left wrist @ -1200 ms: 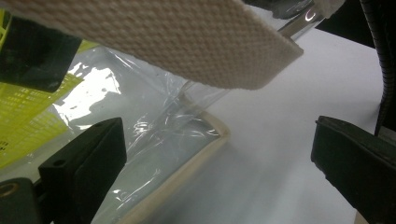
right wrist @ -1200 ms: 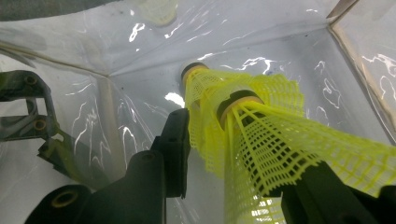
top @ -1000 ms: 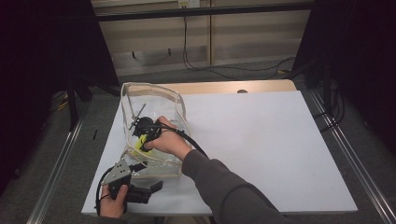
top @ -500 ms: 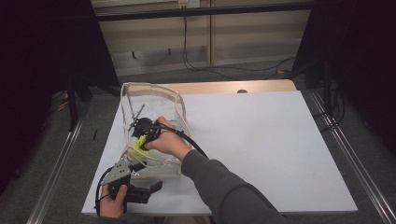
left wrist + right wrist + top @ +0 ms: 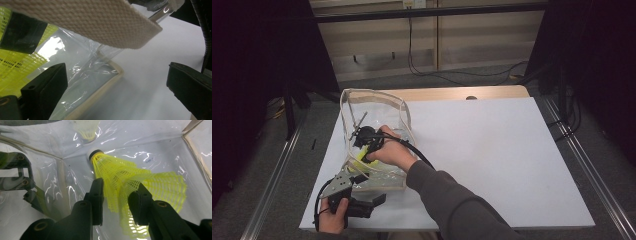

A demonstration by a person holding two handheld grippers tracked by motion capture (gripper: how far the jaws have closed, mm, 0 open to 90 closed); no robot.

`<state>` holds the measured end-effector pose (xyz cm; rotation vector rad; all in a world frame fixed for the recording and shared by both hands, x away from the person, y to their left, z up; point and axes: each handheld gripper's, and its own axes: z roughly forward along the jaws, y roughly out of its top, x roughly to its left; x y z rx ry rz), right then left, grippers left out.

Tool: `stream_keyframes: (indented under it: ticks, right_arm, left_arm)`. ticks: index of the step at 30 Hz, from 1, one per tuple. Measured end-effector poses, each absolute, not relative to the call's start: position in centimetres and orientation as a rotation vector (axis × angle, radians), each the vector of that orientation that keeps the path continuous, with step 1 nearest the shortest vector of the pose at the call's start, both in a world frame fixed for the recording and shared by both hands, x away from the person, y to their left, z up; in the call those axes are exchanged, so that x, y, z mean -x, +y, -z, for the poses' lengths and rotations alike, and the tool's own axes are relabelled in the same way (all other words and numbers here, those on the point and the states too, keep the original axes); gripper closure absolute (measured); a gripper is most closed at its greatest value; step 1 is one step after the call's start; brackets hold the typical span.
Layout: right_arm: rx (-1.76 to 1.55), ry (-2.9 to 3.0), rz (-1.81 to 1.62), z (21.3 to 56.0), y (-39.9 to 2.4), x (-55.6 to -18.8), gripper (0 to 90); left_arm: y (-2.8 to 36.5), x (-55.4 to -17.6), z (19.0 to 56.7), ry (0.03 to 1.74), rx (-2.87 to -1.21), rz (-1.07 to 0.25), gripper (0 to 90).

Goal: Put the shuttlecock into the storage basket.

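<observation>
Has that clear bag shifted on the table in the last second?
No. The clear bag sits in the same spot against the table's wooden back edge.

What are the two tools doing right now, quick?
Left tool: open, jaws wide apart beside the bag's edge, gripping nothing.
Right tool: inside the bag, jaws closed on the yellow shuttlecock.

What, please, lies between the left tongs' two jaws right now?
In the left gripper view, the clear bag's cream-edged corner and bare white table lie between the open left tongs. The bag's strap passes overhead.
</observation>
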<state>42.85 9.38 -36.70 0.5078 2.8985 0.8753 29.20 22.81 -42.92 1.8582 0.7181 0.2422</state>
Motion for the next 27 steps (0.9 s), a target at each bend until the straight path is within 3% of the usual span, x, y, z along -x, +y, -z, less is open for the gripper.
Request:
stream_keyframes:
  ticks: [5, 27]
  right_arm:
    - [-0.537, 2.901, -0.875, 36.83, 9.46, -42.84, 68.6]
    - [-0.625, 2.891, -0.853, 36.43, 8.87, -43.09, 56.0]
  left_arm:
    - [22.83, -29.19, 42.91, 0.718, -1.857, -0.241, 3.1]
    - [22.90, -29.18, 42.87, 0.718, -1.859, -0.241, 3.1]
